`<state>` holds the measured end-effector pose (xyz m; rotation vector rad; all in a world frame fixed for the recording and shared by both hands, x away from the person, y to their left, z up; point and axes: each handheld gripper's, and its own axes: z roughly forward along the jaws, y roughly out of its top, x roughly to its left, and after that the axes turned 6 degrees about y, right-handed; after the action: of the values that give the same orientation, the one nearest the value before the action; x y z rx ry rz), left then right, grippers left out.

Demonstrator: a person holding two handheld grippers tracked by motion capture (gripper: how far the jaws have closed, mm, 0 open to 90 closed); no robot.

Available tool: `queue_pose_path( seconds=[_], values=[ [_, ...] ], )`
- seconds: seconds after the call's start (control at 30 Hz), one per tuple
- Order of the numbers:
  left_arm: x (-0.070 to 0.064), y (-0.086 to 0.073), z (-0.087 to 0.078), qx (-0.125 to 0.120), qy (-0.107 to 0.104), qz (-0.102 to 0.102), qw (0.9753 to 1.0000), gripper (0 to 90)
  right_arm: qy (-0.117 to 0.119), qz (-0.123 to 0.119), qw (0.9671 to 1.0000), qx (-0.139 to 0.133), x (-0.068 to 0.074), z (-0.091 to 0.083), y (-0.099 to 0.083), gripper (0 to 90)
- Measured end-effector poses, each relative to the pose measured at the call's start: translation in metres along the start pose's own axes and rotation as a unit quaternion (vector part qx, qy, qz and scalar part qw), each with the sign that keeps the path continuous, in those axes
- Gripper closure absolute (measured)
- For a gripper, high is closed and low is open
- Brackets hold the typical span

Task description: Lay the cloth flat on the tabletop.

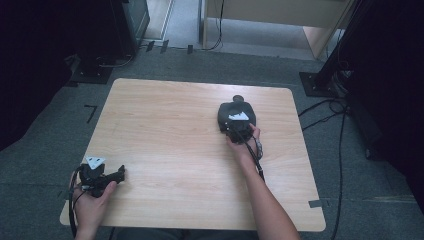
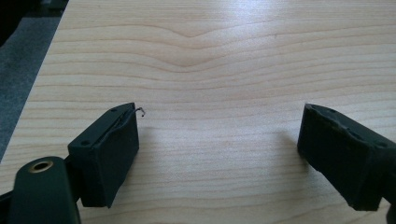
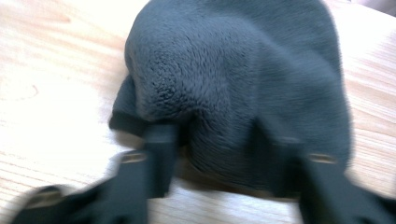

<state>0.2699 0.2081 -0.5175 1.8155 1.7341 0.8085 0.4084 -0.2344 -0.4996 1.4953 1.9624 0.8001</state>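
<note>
- Between the left gripper (image 2: pixel 219 154)'s wide-apart fingers (image 2: pixel 109 156) lies bare table (image 2: pixel 215 70), free ahead.
- A grey plush lump (image 3: pixel 238 79) blocks the right gripper (image 3: pixel 219 163) fingertips.

The tabletop (image 1: pixel 175 140) is showing pale, light-brown wood with wavy grain lines running across it. The fleece cloth (image 3: pixel 243 79) is showing a dark grey, fuzzy nap with no print. The left hand-held gripper (image 2: pixel 219 154) is showing matte black jaws and a brass-coloured ring at one screw hole. The right hand-held gripper (image 1: pixel 239 131) is showing black with a pale grey three-cornered plate. The carpet (image 1: pixel 50 120) is looking dark grey.
</note>
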Motion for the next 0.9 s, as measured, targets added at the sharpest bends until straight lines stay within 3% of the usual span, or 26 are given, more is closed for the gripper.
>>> queue_pose_path(
  seconds=[0.1, 0.23, 0.27, 0.3, 0.33, 0.43, 0.5, 0.53, 0.6, 0.63, 0.67, 0.73, 0.77, 0.8, 0.83, 0.87, 0.9],
  values=[
    [0.002, -0.004, -0.004, -0.001, -0.011, 0.012, 0.9999, 12.6, 0.023, 0.014, 0.9994, -0.024, -0.013, -0.011, -0.002, 74.4],
    [0.001, -0.002, -0.006, 0.001, 0.011, 0.007, 0.9999, 11.5, 0.046, 0.01, 0.9979, -0.044, -0.006, -0.028, -0.007, 75.5],
    [0.0, -0.001, -0.007, -0.001, 0.008, 0.001, 1.0, 11.5, 0.046, 0.01, 0.9979, -0.044, -0.006, -0.028, -0.007, 75.5],
    [-0.004, 0.002, -0.011, -0.011, -0.01, -0.009, 0.9999, 11.5, 0.062, 0.004, 0.9966, -0.054, 0.001, -0.039, -0.01, 75.7],
    [-0.004, 0.002, -0.011, -0.011, -0.01, -0.009, 0.9999, 11.5, 0.069, 0.003, 0.996, -0.057, 0.004, -0.043, -0.011, 75.8],
    [-0.016, 0.01, -0.016, -0.023, -0.026, 0.0, 0.9994, 11.5, 0.086, -0.003, 0.9939, -0.068, 0.012, -0.054, -0.014, 76.0],
    [-0.031, 0.018, -0.018, -0.033, -0.05, 0.008, 0.9982, 11.5, 0.113, -0.012, 0.99, -0.084, 0.024, -0.072, -0.02, 76.2],
    [-0.031, 0.018, -0.018, -0.033, -0.05, 0.008, 0.9982, 11.5, 0.113, -0.012, 0.99, -0.084, 0.024, -0.072, -0.02, 76.2],
    [-0.042, 0.027, -0.018, -0.038, -0.061, 0.019, 0.9973, 11.6, 0.138, -0.021, 0.9858, -0.094, 0.034, -0.088, -0.025, 76.2],
    [-0.054, 0.036, -0.018, -0.045, -0.075, 0.029, 0.9957, 11.6, 0.152, -0.027, 0.9835, -0.095, 0.038, -0.094, -0.026, 76.2],
    [-0.054, 0.036, -0.018, -0.045, -0.075, 0.029, 0.9957, 11.6, 0.152, -0.027, 0.9835, -0.095, 0.038, -0.094, -0.026, 76.2],
    [-0.067, 0.048, -0.021, -0.056, -0.092, 0.042, 0.9934, 11.7, 0.177, -0.028, 0.9794, -0.094, 0.043, -0.103, -0.029, 76.2],
    [-0.077, 0.057, -0.024, -0.069, -0.107, 0.046, 0.9908, 12.5, 0.207, -0.038, 0.9732, -0.093, 0.052, -0.115, -0.032, 76.2],
    [-0.077, 0.057, -0.024, -0.069, -0.107, 0.046, 0.9908, 12.7, 0.207, -0.038, 0.9732, -0.093, 0.052, -0.115, -0.032, 76.2],
    [-0.088, 0.066, -0.027, -0.081, -0.129, 0.055, 0.9869, 13.1, 0.24, -0.049, 0.965, -0.094, 0.061, -0.126, -0.036, 76.1],
    [-0.088, 0.066, -0.027, -0.081, -0.129, 0.055, 0.9869, 13.1, 0.24, -0.049, 0.965, -0.094, 0.061, -0.126, -0.036, 76.1],
    [-0.091, 0.068, -0.029, -0.084, -0.135, 0.056, 0.9857, 13.1, 0.266, -0.05, 0.9582, -0.094, 0.066, -0.132, -0.038, 76.1]
  ],
)
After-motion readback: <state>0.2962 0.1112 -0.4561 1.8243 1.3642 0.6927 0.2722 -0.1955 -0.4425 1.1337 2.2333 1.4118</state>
